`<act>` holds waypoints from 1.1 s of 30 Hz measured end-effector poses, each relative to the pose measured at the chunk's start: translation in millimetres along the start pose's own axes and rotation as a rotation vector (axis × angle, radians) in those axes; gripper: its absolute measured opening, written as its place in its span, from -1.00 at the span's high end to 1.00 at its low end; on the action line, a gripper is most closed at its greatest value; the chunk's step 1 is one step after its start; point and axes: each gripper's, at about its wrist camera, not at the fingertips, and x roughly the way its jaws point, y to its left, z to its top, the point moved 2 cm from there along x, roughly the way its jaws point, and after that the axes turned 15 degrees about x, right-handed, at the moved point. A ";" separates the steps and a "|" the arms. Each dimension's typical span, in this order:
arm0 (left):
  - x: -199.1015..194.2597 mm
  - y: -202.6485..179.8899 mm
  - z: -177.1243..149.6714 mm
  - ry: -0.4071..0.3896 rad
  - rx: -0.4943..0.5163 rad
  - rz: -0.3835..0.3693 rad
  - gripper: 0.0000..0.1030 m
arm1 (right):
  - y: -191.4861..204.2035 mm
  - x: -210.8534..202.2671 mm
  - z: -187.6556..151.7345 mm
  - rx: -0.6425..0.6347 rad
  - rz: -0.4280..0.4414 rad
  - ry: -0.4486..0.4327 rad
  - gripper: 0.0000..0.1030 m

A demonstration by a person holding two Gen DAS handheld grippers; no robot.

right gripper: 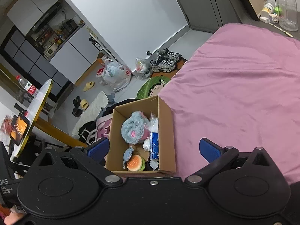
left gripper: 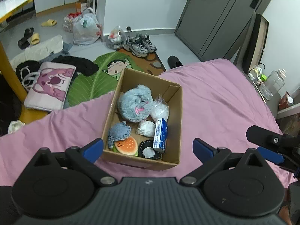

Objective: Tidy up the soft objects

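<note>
An open cardboard box (left gripper: 176,116) sits on the pink bed (left gripper: 215,97). It holds a fluffy blue plush (left gripper: 134,103), a small blue plush (left gripper: 119,133), a burger plush (left gripper: 126,146), two white bagged soft items (left gripper: 160,110), a blue tissue pack (left gripper: 160,135) and a black-rimmed item (left gripper: 149,150). My left gripper (left gripper: 148,149) is open and empty above the box's near edge. My right gripper (right gripper: 153,150) is open and empty, also over the box (right gripper: 166,131); its fingers (left gripper: 270,155) show at right in the left wrist view.
The floor beside the bed holds a pink cushion (left gripper: 49,86), a green leaf mat (left gripper: 97,78), dark clothes, sneakers (left gripper: 139,45), plastic bags (left gripper: 85,28) and slippers. A yellow-rimmed table (right gripper: 35,108) stands left. Bottles (left gripper: 271,82) stand on a bedside shelf at right.
</note>
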 end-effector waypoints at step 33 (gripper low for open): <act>-95.7 4.8 -43.7 -0.129 0.058 -0.002 -0.99 | 27.6 -65.6 -48.2 -0.171 -0.133 -0.095 -1.00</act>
